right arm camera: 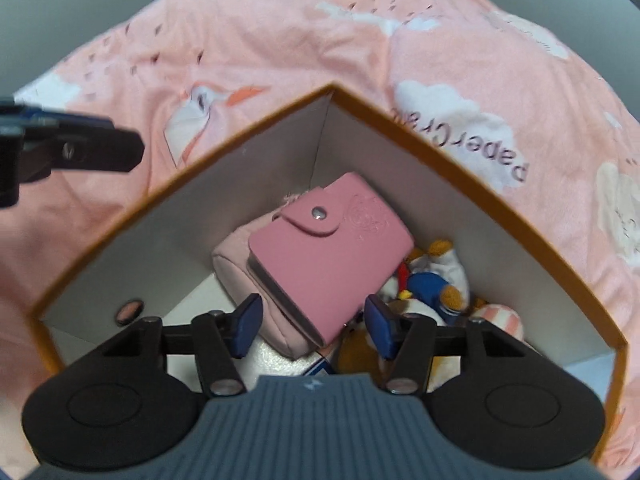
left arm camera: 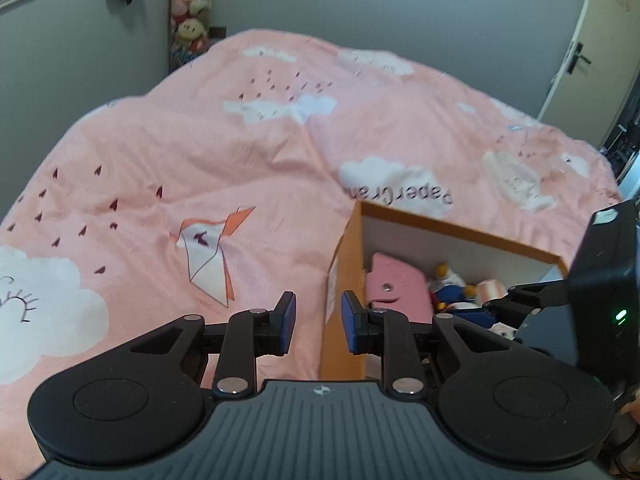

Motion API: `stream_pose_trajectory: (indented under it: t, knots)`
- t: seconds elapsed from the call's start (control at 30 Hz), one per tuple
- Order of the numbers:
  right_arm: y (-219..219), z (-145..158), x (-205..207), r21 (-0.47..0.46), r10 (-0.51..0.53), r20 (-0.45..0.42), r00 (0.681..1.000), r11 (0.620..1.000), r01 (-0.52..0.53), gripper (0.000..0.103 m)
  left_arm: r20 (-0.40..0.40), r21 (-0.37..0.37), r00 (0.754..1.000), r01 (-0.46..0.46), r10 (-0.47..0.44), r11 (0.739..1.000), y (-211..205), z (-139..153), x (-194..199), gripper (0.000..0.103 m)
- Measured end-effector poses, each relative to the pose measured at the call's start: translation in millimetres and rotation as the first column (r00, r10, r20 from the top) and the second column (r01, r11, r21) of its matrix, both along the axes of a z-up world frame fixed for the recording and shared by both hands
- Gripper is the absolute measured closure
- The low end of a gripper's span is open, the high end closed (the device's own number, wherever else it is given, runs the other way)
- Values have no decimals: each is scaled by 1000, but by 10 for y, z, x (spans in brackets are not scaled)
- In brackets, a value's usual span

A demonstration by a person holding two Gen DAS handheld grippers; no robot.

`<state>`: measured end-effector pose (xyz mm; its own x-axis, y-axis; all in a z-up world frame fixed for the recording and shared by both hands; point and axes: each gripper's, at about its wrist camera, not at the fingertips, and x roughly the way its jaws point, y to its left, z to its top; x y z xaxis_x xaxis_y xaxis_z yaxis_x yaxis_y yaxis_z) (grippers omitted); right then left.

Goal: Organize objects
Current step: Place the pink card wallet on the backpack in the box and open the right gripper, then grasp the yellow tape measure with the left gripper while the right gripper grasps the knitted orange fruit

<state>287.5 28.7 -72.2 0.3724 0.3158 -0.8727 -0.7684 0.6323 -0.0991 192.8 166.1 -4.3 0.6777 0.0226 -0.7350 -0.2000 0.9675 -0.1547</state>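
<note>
An orange cardboard box (right arm camera: 440, 152) with white inner walls stands on the pink duvet (left arm camera: 200, 152). Inside it a pink snap wallet (right arm camera: 332, 256) lies tilted on a pale pink pouch (right arm camera: 236, 264), beside a blue and white plush toy (right arm camera: 432, 276) and a pink striped item (right arm camera: 500, 316). My right gripper (right arm camera: 312, 324) hangs over the box, open; the wallet's lower corner shows between its pads, untouched. My left gripper (left arm camera: 319, 322) hovers at the box's (left arm camera: 460, 236) left wall, its jaws a narrow gap apart with nothing in them. The wallet (left arm camera: 396, 284) shows there too.
The duvet spreads left of and behind the box. A small pink round item (right arm camera: 129, 311) lies on the box floor. Grey walls close the far side, with stuffed toys (left arm camera: 190, 8) hung in the corner and a door (left arm camera: 592, 60) at right.
</note>
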Motion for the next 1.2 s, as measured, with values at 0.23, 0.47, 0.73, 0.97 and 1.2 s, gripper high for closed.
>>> stream_pose_trajectory:
  t: [0.23, 0.47, 0.73, 0.97, 1.2]
  knots:
    - [-685, 579, -403, 245, -84, 6, 996, 966, 80, 48, 83, -34, 992, 101, -98, 994, -273, 259, -446, 75]
    - [-1566, 766, -1067, 361, -214, -9, 977, 910, 203, 69, 20, -145, 946, 323, -324, 935, -823, 111, -775, 75]
    - [-2212, 316, -1496, 293, -393, -48, 918, 873, 389, 75, -75, -365, 919, 335, -386, 869, -1321, -440, -739, 74]
    - [-2355, -79, -1429, 262, -444, -109, 890, 850, 456, 73, -188, -382, 919, 256, -346, 888, -1532, -816, -437, 72]
    - [-2386, -237, -1281, 287, -423, -180, 888, 841, 459, 69, -277, -372, 927, 138, -252, 918, -1568, -1095, -254, 62]
